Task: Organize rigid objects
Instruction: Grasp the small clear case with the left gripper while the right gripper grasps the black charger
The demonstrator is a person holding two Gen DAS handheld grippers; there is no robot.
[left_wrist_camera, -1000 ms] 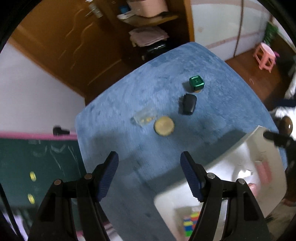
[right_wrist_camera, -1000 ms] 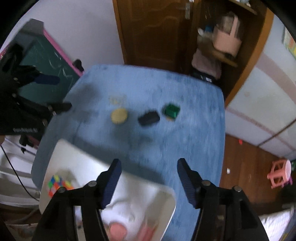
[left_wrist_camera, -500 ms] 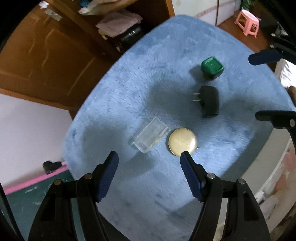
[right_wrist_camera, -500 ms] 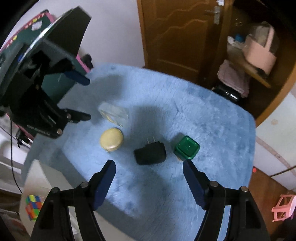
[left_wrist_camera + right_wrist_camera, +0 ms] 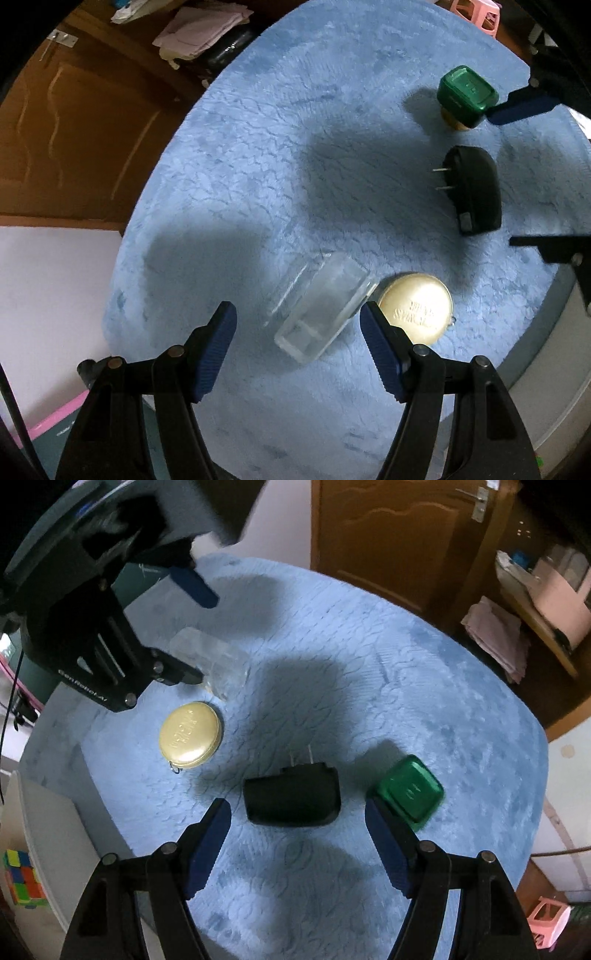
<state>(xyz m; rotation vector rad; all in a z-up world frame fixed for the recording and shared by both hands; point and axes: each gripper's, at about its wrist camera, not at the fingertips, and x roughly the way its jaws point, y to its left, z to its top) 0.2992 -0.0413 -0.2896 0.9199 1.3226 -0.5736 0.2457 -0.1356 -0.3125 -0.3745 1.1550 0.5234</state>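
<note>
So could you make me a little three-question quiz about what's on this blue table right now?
1. True or false: both grippers, left and right, have open jaws.
2. What lies straight ahead between the right jaws: A) tin, B) charger, C) clear box?
3. What touches the clear box?

Key
1. True; neither holds anything.
2. B, the black charger; the green box sits by the right finger.
3. The round tin; their edges appear to meet.

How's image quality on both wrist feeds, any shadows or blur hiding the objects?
Left wrist: dim, gripper shadows darken the blue cloth; clear box slightly smeared. Right wrist: shadow over the black charger, still readable; edges bend from fisheye.
</note>
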